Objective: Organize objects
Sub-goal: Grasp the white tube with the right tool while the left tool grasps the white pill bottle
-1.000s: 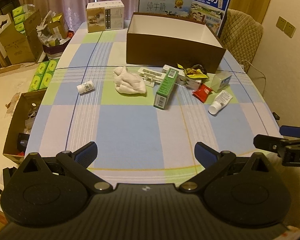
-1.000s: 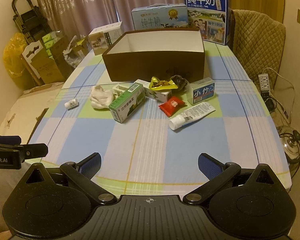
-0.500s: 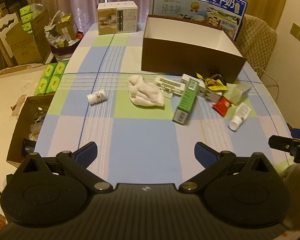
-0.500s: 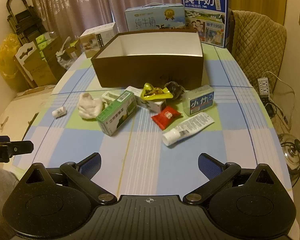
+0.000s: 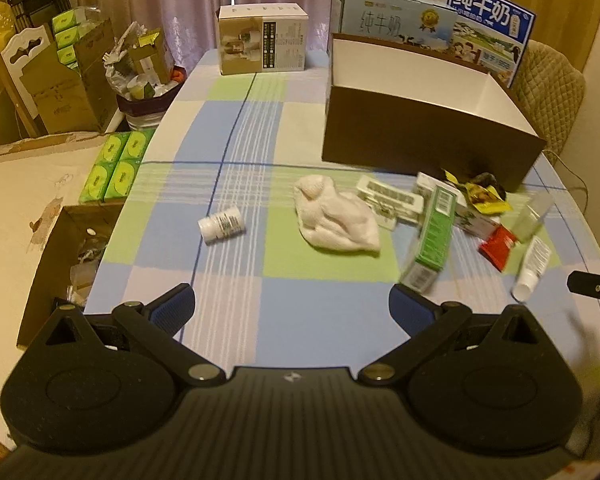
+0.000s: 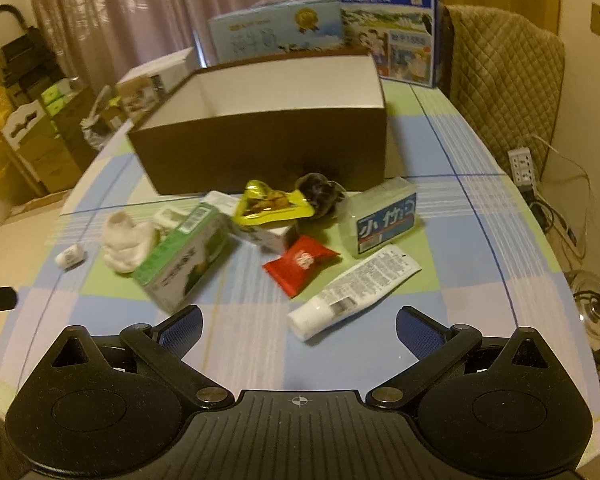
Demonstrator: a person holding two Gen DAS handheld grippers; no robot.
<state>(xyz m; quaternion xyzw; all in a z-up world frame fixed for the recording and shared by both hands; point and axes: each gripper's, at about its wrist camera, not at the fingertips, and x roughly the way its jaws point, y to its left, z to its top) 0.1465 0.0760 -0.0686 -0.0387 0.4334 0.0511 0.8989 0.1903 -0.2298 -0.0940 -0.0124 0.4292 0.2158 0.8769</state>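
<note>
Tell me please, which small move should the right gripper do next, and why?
Probably ease the right gripper forward and down onto the white squeeze tube. Both grippers are open and hold nothing, the brown cardboard box looks empty, and the tube lies nearest, just ahead of the right gripper's fingers, apart from the red snack packet.

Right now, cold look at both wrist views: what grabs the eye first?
The big open brown box, apparently empty, stands mid-table with two blue milk cartons behind it. In front of it lies a loose clutter: green carton, yellow snack packet, red sachet, white tube, and a crumpled white cloth to the left. Both the left gripper and right gripper hover open, holding nothing.
</note>
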